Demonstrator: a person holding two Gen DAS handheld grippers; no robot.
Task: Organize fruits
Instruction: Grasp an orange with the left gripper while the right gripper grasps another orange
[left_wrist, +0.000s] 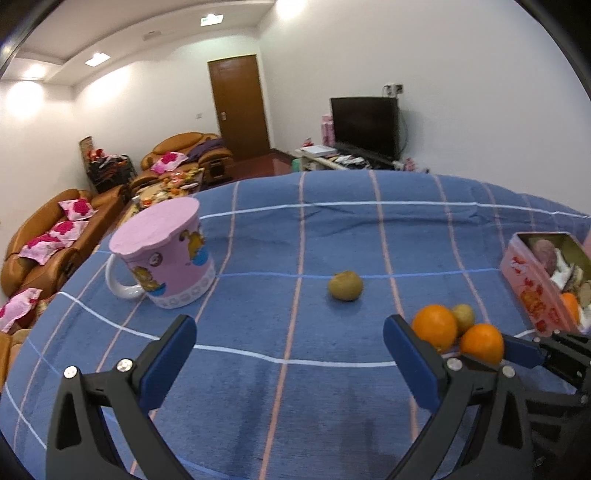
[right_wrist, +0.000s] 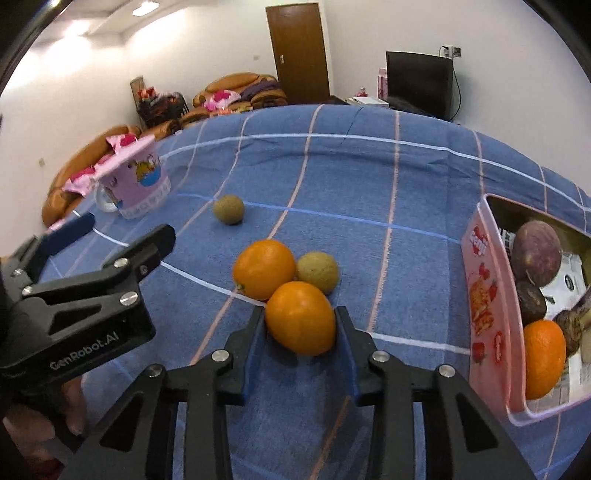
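Right gripper: both pads pressed against the sides of the near orange, which sits on the blue checked cloth. The jaws stand narrow, clamped on that fruit.

Taking the near orange as the landmark: a second orange touches it on the far left, and a small greenish-brown fruit touches it on the far side, just right of the second orange. Another greenish-brown fruit lies alone, well beyond the cluster toward the pink mug. The mug carries a pink lid and stands far off to the left. The pink box stands open to the right of the near orange; inside are an orange, dark purple fruits and other items I cannot identify.

Left gripper: jaws spread wide, nothing between them, hanging over bare cloth left of the near orange.
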